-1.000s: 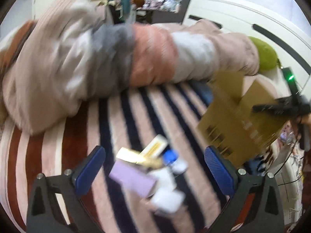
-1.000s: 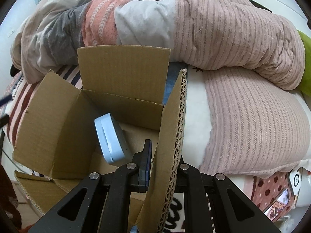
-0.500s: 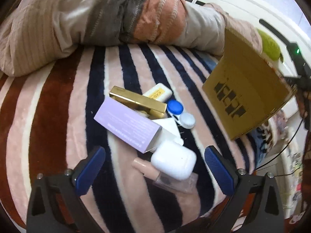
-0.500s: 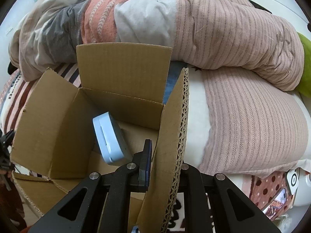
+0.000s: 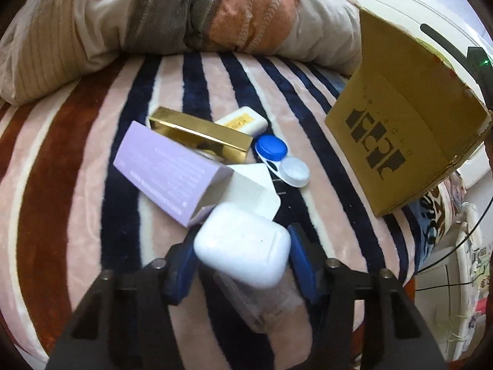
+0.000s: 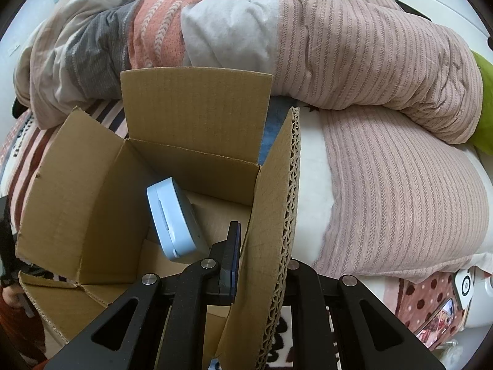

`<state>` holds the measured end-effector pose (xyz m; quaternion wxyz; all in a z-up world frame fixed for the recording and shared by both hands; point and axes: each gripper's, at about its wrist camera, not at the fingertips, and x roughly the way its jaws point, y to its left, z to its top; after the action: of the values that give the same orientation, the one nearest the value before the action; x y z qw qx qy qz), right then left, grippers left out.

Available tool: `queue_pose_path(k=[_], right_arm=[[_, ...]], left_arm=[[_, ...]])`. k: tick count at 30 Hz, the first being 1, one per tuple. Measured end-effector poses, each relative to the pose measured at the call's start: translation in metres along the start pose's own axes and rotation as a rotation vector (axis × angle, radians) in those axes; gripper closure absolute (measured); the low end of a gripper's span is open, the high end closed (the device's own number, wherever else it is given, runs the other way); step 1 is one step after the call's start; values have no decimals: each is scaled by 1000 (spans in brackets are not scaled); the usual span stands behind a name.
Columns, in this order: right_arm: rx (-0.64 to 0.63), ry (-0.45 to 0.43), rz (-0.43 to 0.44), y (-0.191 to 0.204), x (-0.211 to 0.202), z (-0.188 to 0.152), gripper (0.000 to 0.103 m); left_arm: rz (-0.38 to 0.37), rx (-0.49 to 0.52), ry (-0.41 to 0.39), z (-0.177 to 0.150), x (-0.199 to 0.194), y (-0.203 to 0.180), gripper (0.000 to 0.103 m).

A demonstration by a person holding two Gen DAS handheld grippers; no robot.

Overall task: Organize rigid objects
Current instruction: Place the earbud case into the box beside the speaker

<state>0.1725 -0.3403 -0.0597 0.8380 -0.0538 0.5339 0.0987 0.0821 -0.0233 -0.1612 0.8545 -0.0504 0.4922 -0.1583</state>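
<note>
My left gripper (image 5: pixel 243 259) is shut on a white earbud case (image 5: pixel 243 243), its blue pads against both sides, low over the striped blanket (image 5: pixel 77 185). Beyond it lie a purple carton (image 5: pixel 168 171), a gold box (image 5: pixel 200 134), a cream tube (image 5: pixel 242 121) and a blue and white lens case (image 5: pixel 282 163). A clear bottle (image 5: pixel 265 305) lies under the case. My right gripper (image 6: pixel 255 246) is shut on the right flap (image 6: pixel 277 215) of the open cardboard box (image 6: pixel 92 191). A pale blue case (image 6: pixel 174 220) leans inside the box.
A rolled duvet (image 5: pixel 154 15) (image 6: pixel 339 49) runs along the back of the bed. The cardboard box (image 5: pixel 403 129) stands to the right of the pile in the left wrist view. A green cushion (image 6: pixel 483 104) lies at the far right.
My left gripper dropped toward the pile and closed on the white earbud case. My right gripper kept its hold on the box flap, nearly still.
</note>
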Motion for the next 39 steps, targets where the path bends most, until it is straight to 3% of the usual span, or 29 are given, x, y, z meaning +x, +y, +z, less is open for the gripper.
queue_pose_path(k=[7, 14, 17, 21, 24, 29, 34, 39], right_arm=[[1, -1, 0, 0, 0, 0, 96], [0, -1, 2, 0, 0, 0, 95], [-1, -1, 2, 0, 0, 0, 95], [-3, -3, 2, 1, -1, 0, 95], [-4, -6, 2, 1, -1, -1, 95], [-9, -6, 0, 1, -1, -1, 95], [-14, -4, 2, 0, -1, 0, 95], [-20, -4, 5, 1, 0, 0, 95]], left_arm=[[8, 30, -38, -4, -12, -1, 51], [-20, 87, -95, 4, -56, -14, 51], [-50, 128, -139, 21, -79, -29, 51], [-144, 157, -182, 65, -100, -57, 51], [-138, 264, -208, 104, -104, -100, 51], [-193, 326, -56, 149, -62, -161, 51], [-61, 437, 92, 153, -8, -205, 51], [-24, 419, 154, 150, 12, -202, 51]])
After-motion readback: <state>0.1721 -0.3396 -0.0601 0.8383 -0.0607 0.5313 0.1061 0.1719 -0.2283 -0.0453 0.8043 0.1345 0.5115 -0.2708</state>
